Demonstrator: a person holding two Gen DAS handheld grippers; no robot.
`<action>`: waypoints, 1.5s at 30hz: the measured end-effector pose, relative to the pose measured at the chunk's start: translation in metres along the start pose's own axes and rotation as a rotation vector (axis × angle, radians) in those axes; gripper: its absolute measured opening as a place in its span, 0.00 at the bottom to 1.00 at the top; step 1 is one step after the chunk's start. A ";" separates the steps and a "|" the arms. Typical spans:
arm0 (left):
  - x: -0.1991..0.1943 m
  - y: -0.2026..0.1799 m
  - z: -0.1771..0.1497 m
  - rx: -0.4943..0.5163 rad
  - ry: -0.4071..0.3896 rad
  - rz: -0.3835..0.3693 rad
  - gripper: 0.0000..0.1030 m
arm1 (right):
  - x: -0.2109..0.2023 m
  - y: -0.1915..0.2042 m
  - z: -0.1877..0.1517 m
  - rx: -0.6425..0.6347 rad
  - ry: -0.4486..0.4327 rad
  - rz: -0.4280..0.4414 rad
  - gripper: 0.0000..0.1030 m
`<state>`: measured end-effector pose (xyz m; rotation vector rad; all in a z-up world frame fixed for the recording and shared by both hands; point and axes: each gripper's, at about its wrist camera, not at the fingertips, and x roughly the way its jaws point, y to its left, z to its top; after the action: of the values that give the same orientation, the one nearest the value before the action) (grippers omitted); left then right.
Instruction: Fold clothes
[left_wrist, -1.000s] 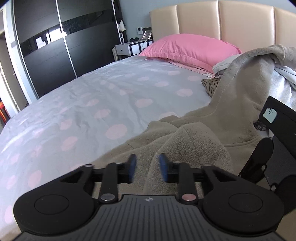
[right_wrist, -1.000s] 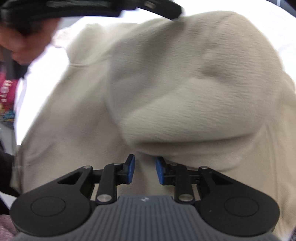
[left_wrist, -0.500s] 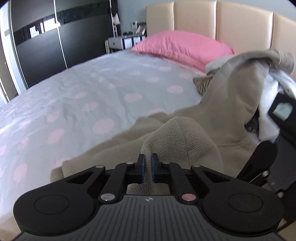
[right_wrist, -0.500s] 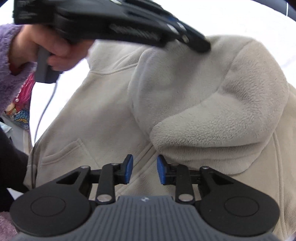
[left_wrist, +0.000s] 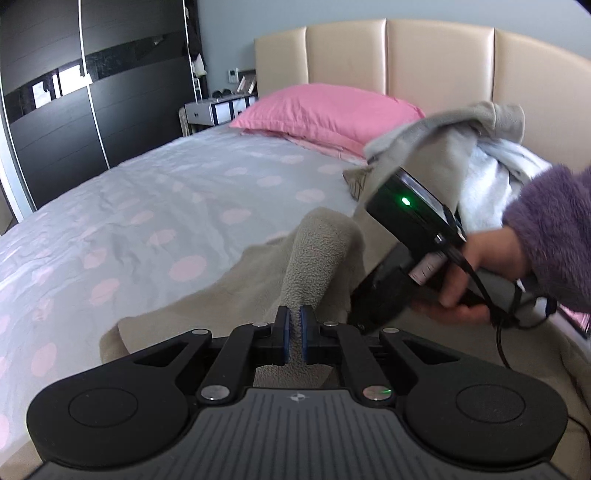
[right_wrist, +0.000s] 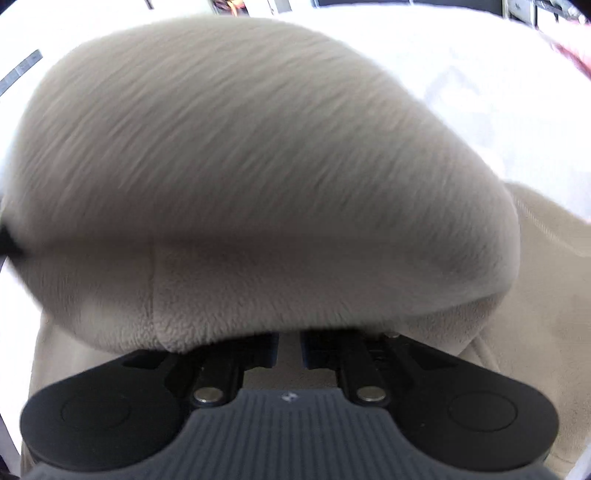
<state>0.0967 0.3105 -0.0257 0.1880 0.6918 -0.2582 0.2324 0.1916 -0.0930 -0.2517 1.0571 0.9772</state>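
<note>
Hoodie (left_wrist: 321, 254) hood pinched in left tongs (left_wrist: 294, 334), lifted beside pillow (left_wrist: 328, 110). Right tongs (right_wrist: 288, 349) narrowly parted, holding nothing visible. Next: lay hood flat.

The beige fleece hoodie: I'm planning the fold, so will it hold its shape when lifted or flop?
Probably floppy: the beige fleece hoodie drapes from the left tongs in a soft ridge. Its thick pile suggests a secure, non-slippery pinch. It looks bulky yet likely light.
</note>
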 end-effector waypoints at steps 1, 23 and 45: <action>0.002 -0.001 -0.003 0.002 0.014 0.000 0.04 | 0.003 -0.001 -0.001 0.002 0.014 -0.004 0.13; 0.002 -0.025 -0.050 0.512 0.133 0.227 0.55 | -0.105 -0.026 -0.039 -0.544 -0.067 -0.112 0.79; 0.081 -0.026 -0.071 0.936 0.115 0.399 0.57 | -0.051 0.014 -0.063 -1.057 -0.168 -0.239 0.89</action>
<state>0.1060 0.2897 -0.1346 1.2280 0.5880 -0.1702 0.1758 0.1338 -0.0794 -1.1086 0.2598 1.2363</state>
